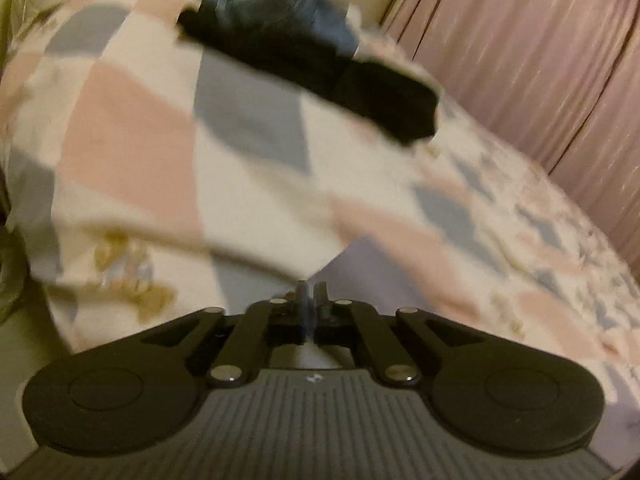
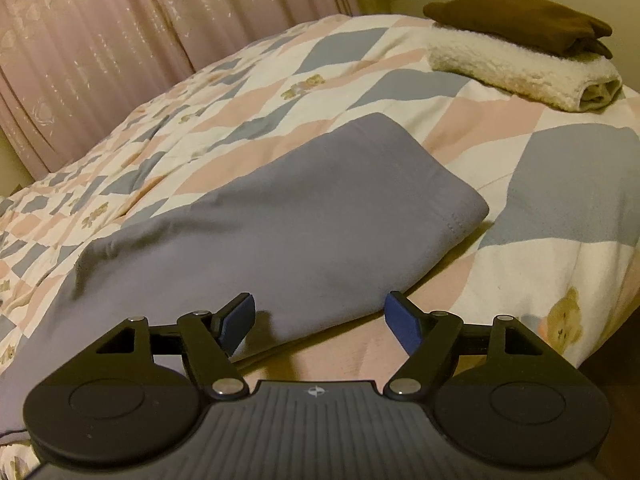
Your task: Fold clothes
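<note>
The left hand-held gripper (image 1: 311,296) has its fingers pressed nearly together, with a thin edge of lilac cloth (image 1: 380,268) seemingly pinched between them, though blur leaves the grip uncertain. The right hand-held gripper (image 2: 320,322) is spread wide and holds nothing, its blue pads (image 2: 402,320) flanking the near edge of the lilac garment (image 2: 280,220). That garment lies on the bed's quilt (image 2: 560,184). At far right, a brown garment (image 2: 516,20) sits on a cream towel (image 2: 520,68).

grey garment (image 2: 280,216): smooth matt cloth | quilt (image 2: 440,92): soft patchwork cloth | cream towel (image 2: 520,72): rough fleecy pile | curtain (image 2: 120,40): faintly glossy fabric
</note>
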Available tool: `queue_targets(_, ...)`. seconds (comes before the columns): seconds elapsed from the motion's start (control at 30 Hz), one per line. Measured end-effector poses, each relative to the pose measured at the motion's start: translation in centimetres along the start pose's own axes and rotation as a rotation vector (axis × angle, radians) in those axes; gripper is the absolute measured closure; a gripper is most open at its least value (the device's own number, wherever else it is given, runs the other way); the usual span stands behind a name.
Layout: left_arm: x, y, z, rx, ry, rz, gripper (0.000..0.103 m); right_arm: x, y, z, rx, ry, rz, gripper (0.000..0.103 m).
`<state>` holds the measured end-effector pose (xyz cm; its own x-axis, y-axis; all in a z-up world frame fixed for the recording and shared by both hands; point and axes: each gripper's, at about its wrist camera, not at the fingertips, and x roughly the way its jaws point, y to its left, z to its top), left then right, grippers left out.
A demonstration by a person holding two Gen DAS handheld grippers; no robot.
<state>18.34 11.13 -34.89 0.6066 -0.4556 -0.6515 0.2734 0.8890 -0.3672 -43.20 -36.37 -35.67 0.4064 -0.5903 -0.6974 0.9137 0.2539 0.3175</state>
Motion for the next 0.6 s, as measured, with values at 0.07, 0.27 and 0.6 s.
queue_targets(0.07, 0.0, 1.0, -0.2, -0.072, 0.0, -0.037, 0.081, 0.0, 0.2, 0.0, -0.012, 0.002, -0.002, 0.026)
queue_targets(0.27, -2.2, -3.2, 0.7, 0.101, -0.093, -0.103, 0.082, -0.5, 0.4, 0.1, -0.024, -0.031, 0.0, 0.027)
queue_targets(0.6, 5.8, -8.5, -2.1, 0.664, -0.001, 0.096, 0.085, -0.1, 1.4, 0.3, -0.153, -0.049, 0.011, 0.029)
